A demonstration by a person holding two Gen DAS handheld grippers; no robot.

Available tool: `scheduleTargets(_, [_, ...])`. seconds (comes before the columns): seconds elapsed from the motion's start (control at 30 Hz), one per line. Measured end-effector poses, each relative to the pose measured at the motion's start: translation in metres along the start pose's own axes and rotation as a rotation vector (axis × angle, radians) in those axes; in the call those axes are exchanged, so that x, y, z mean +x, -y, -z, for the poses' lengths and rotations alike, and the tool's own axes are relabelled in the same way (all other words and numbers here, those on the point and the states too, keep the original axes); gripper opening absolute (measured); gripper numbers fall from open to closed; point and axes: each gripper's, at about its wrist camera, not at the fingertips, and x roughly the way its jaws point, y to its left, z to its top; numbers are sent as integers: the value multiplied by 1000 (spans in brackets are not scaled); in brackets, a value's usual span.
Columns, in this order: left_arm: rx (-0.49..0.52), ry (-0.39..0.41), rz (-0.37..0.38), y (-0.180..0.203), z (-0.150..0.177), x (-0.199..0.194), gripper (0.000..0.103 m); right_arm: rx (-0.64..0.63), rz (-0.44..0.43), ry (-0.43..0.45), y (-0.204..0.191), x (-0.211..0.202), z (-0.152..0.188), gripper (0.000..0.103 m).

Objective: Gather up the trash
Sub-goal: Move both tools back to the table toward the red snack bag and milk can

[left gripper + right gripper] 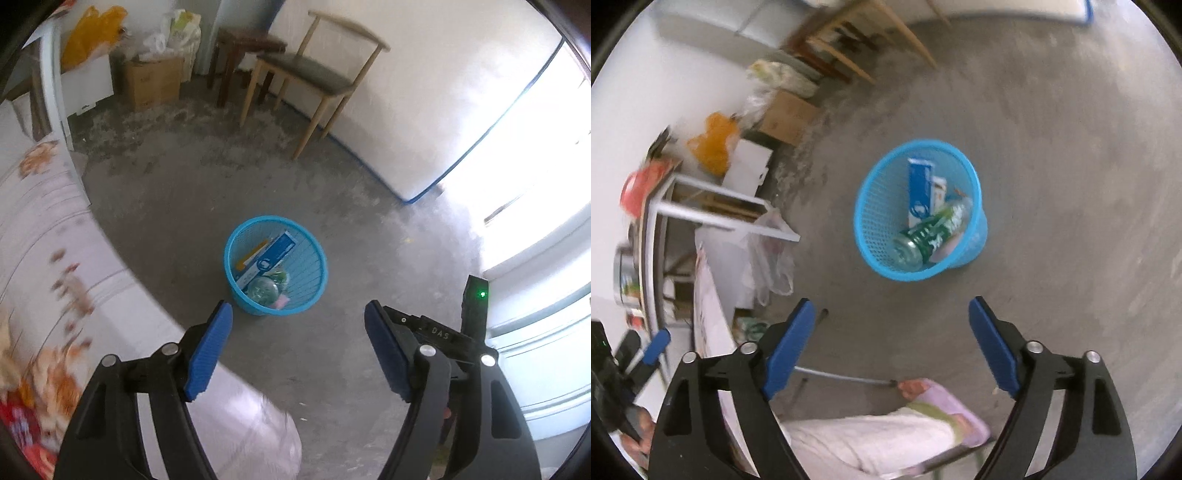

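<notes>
Blue mesh basket holding bottle, cartons

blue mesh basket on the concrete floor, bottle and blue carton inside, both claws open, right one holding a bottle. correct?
Not quite. The right claw holds nothing: the right wrist view shows its jaws spread with only floor between them. The rest stands: the blue mesh basket sits on the concrete floor with the bottle and blue carton inside, and the left claw is open too.

Left tongs and right tongs both gape wide — blue pads parted, nothing between them.
</notes>
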Motion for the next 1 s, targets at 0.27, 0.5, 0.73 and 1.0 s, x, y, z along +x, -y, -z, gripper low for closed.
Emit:
scheduleTargets(0.27, [-55, 228, -21, -30, 68, -114, 87, -330, 57, 148, -96, -47, 37, 95])
scheduleTargets(0.5, [-120, 345, -107, -65, 125, -168, 96, -550, 98, 236, -168, -51, 73, 95])
scheduleTargets(0.73, [-161, 464, -275, -93, 173, -207, 97, -825, 169, 323, -227, -35, 127, 95])
scheduleTargets(1.0, [-277, 493, -261, -127, 216, -229, 97, -1031, 155, 382, -275, -29, 170, 95])
